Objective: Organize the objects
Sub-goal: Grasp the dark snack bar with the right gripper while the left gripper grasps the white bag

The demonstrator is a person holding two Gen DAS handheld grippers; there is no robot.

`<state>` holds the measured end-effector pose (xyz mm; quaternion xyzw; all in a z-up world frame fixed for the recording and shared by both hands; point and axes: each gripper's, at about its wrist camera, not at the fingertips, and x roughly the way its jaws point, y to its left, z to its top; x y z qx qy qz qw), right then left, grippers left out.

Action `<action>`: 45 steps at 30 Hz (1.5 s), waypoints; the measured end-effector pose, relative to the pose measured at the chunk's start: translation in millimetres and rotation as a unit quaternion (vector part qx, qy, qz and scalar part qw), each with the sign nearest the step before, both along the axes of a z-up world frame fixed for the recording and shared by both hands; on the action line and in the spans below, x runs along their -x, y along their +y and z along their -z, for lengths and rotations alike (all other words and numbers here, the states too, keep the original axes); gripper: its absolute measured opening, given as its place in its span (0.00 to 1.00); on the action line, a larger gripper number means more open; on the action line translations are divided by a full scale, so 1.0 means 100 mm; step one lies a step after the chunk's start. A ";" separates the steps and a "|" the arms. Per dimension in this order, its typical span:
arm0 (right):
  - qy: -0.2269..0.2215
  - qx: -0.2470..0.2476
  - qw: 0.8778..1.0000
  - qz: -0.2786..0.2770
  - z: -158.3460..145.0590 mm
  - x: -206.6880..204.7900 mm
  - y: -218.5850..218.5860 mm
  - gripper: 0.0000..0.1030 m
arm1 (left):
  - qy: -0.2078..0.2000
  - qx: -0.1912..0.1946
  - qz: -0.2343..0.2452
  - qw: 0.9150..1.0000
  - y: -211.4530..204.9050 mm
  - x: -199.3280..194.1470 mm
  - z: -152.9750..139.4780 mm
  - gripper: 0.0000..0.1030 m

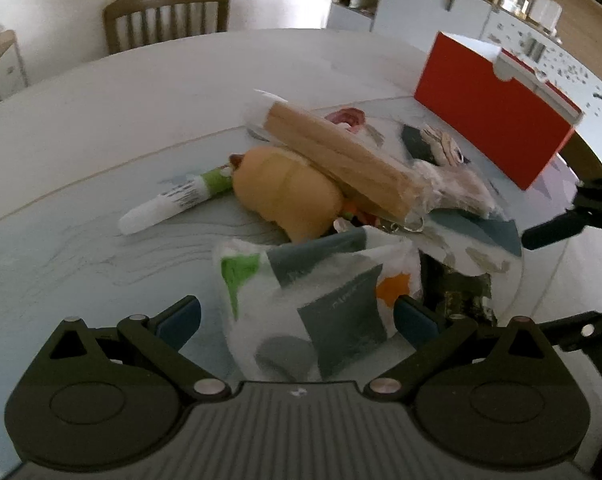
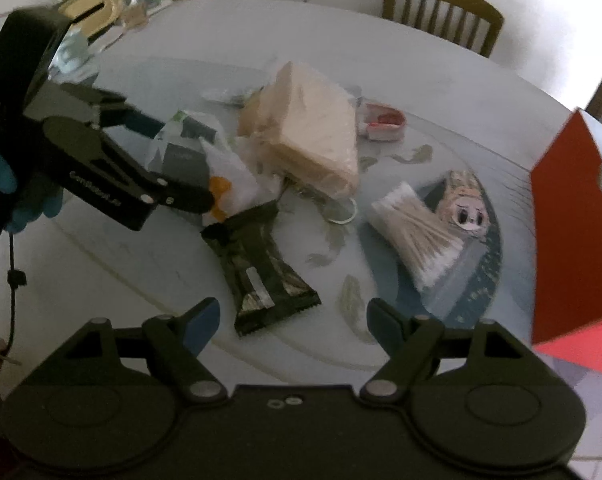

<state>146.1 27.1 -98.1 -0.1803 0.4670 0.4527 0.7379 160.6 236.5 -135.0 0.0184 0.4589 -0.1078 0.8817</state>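
A pile of objects lies on a round mat on the white table [image 1: 101,120]. My left gripper [image 1: 297,316] is open, its jaws on either side of a white packet with grey, green and orange patches [image 1: 317,300], which also shows in the right wrist view [image 2: 197,156]. Behind the packet lie a wrapped bundle of wooden sticks [image 1: 341,156], a yellow plush toy [image 1: 289,192] and a white tube [image 1: 165,206]. My right gripper [image 2: 291,320] is open above a dark snack wrapper [image 2: 257,264]. A pack of cotton swabs [image 2: 417,236] lies to its right.
A red open box [image 1: 489,120] stands at the table's right side and shows in the right wrist view [image 2: 573,232]. A small doll figure [image 2: 465,204], a key ring [image 2: 341,212] and a red-and-white case [image 2: 381,120] lie on the mat. A wooden chair [image 1: 165,16] stands behind the table.
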 end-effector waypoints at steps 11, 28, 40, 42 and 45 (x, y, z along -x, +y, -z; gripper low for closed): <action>-0.010 0.024 0.999 -0.039 0.14 0.00 0.28 0.78 | -0.008 -0.030 0.060 0.998 -0.08 -0.11 0.11 1.00; 0.001 0.009 1.000 -0.007 0.20 0.05 0.17 0.41 | -0.014 -0.014 0.026 0.999 -0.30 0.01 0.06 0.78; 0.032 -0.021 0.999 0.032 0.10 0.07 -0.19 0.31 | -0.015 0.010 -0.033 0.999 -0.46 0.29 -0.12 0.45; 0.034 -0.031 0.998 0.037 0.02 0.07 -0.29 0.31 | -0.013 0.014 -0.042 0.999 -0.50 0.34 -0.14 0.42; 0.035 -0.035 0.998 0.047 -0.05 0.04 -0.42 0.31 | -0.016 0.015 -0.055 0.998 -0.59 0.42 -0.17 0.38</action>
